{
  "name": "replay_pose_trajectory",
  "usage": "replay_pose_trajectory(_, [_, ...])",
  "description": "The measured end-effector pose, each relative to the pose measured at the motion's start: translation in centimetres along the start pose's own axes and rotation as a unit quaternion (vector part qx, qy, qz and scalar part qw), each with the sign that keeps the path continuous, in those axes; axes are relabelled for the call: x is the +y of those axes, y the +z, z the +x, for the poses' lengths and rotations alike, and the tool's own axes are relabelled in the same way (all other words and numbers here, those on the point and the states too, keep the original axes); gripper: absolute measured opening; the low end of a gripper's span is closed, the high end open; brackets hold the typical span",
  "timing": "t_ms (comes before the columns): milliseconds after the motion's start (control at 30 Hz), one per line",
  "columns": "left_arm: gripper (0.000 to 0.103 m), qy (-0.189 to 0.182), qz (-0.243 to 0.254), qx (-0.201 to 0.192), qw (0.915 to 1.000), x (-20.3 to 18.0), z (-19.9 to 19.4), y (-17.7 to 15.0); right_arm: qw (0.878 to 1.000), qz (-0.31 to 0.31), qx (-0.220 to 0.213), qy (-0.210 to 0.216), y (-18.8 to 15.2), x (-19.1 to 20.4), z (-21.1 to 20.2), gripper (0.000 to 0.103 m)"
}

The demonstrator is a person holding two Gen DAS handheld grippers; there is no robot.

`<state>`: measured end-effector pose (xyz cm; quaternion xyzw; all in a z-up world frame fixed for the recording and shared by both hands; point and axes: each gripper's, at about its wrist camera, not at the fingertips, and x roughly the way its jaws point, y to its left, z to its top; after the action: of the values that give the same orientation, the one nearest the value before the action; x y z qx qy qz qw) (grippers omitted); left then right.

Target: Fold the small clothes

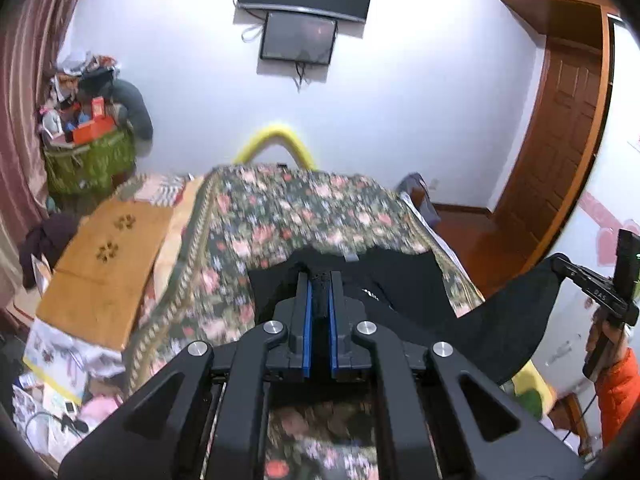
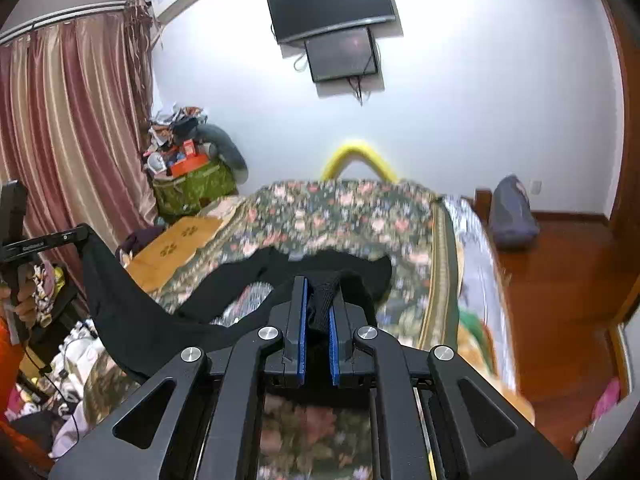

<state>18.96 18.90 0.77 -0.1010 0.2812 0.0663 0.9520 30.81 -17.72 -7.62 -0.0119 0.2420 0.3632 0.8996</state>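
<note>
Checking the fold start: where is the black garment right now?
The black garment hangs over the floral bedspread, pinched between left gripper and right gripper.

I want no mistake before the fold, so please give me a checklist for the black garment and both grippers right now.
1. Left gripper shut on the black garment: ok.
2. Right gripper shut on it too: ok.
3. Cloth spans between the two grippers: ok.
4. Whole garment off the floral bedspread: cannot tell.
5. Bedspread ahead free for laying down: ok.
6. Garment spread without twists: cannot tell, blurred.
</note>
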Motion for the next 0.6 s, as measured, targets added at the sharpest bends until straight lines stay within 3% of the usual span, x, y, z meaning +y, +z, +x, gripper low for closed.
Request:
replay_pose_trajectory(233, [0.006, 0.038, -0.02, -0.006, 0.9991, 1.7, 4.4, 3.2, 1.0, -0.004, -0.013, -0.016, 3.1, -1.0, 3.4, 0.007])
replay_pose_trajectory(600, [0.006, 0.114, -0.061, 0.06, 0.9897, 7.6, 18.0, 3.7, 0.998, 0.01, 0.043, -0.053, 4.0, -5.4, 14.0, 0.007])
